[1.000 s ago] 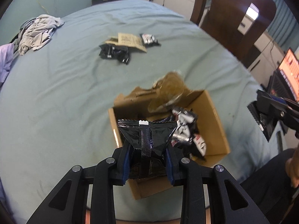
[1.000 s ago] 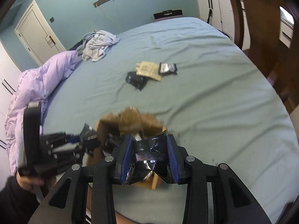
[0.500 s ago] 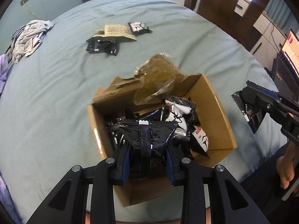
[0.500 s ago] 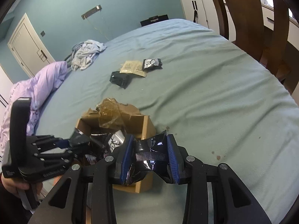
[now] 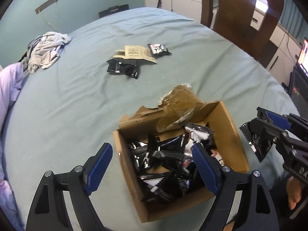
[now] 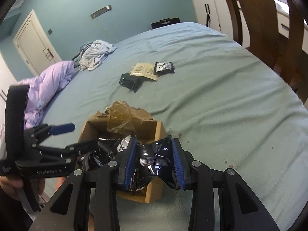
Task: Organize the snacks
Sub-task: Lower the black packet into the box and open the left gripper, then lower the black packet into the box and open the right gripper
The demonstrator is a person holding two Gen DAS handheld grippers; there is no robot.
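A brown cardboard box (image 5: 229, 127) lies on the blue-green bed sheet and holds several black snack packets (image 5: 165, 157). My left gripper (image 5: 152, 161) is open and empty just above the box's near side. It also shows in the right wrist view (image 6: 77, 136). My right gripper (image 6: 155, 160) is shut on a black snack packet (image 6: 154, 163), held over the box's near right corner (image 6: 154, 194). It shows at the right edge of the left wrist view (image 5: 256, 140). Further off lie a black packet (image 5: 123, 68), a tan packet (image 5: 136, 53) and a black-and-white packet (image 5: 158, 48).
Crumpled clear-brown plastic (image 5: 179, 104) sticks out of the box's torn far flap. A grey garment (image 5: 45, 50) and a lilac duvet (image 6: 48, 84) lie at the bed's left. A dark wooden chair (image 5: 240, 9) and a laptop (image 5: 302, 73) stand to the right.
My left gripper has opened and let go of its black packet, which now lies in the box. My right gripper has kept hold of its packet and stays by the box's right side.
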